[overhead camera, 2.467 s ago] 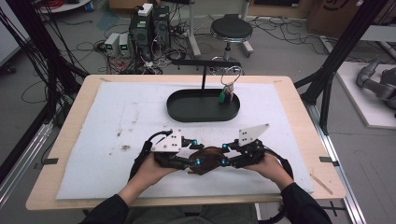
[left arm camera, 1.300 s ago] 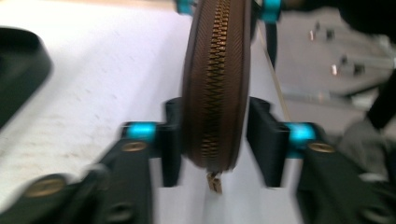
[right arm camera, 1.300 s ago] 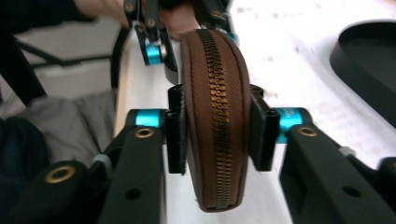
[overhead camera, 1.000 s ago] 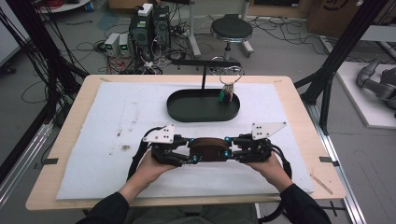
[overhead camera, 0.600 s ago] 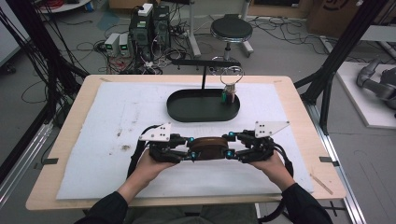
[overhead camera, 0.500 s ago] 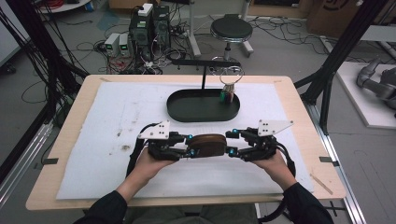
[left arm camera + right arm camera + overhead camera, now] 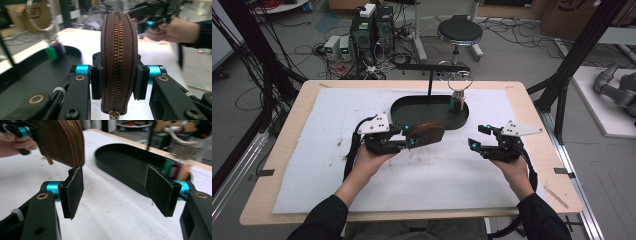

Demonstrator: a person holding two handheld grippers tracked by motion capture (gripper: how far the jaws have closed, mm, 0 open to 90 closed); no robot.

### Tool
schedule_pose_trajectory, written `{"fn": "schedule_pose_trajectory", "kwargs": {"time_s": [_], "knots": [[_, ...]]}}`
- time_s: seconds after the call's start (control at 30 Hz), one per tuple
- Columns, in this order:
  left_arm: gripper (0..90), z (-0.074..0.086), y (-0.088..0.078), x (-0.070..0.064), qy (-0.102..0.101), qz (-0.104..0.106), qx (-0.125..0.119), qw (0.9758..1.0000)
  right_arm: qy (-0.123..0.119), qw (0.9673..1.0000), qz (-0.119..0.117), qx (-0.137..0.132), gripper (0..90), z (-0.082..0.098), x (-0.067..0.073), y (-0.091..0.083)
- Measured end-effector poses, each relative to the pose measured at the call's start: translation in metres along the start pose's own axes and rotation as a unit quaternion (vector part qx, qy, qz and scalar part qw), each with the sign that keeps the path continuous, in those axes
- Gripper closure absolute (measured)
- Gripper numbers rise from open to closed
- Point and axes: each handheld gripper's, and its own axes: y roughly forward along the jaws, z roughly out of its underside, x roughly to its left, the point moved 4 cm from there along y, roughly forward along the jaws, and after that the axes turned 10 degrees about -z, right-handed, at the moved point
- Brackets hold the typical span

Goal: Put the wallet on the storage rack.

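Observation:
A round brown zippered pouch [image 7: 425, 133] is held off the white mat by my left gripper [image 7: 408, 137]. In the left gripper view its pads press both faces of the pouch [image 7: 119, 62], zipper edge toward the camera. My right gripper [image 7: 477, 136] is off to the right of the pouch, apart from it. Its jaws have just been opening and stand wide, with only bare mat between the pads [image 7: 75, 191]. The pouch [image 7: 60, 142] hangs at the upper left of the right gripper view.
A black oval tray [image 7: 407, 107] lies behind the grippers on the white mat [image 7: 432, 175]. Its thin black stand [image 7: 430, 82] carries a ring with small coloured keys [image 7: 458, 102]. The wooden table edge [image 7: 542, 150] runs past the mat on the right.
The right gripper let go of the pouch, opened and drew away to the right. The left gripper carried the pouch up and toward the tray.

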Motion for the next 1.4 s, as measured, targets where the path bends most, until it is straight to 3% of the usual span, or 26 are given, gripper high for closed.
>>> {"fn": "schedule_pose_trajectory", "kwargs": {"time_s": [0.17,0.43,0.93,1.07,1.4], "knots": [[66.5,-0.004,0.009,0.013,-0.002,-0.021,0.003,0.9998,0.009,0.9994,0.032,-0.006,32.1,0.001,-0.008,-0.007],[66.5,-0.008,0.023,0.032,-0.012,-0.052,0.007,0.9986,0.010,0.9985,0.052,-0.009,32.2,0.003,-0.015,-0.013],[66.7,-0.004,0.057,0.072,-0.025,-0.102,0.031,0.9939,0.006,0.9984,0.057,-0.002,32.2,0.003,-0.015,-0.010],[66.7,0.001,0.066,0.081,-0.044,-0.108,0.031,0.9927,0.006,0.9984,0.057,-0.003,32.2,0.003,-0.015,-0.010],[66.7,0.019,0.087,0.092,-0.058,-0.122,0.056,0.9892,0.008,0.9985,0.055,-0.003,32.2,0.003,-0.015,-0.010]]}}
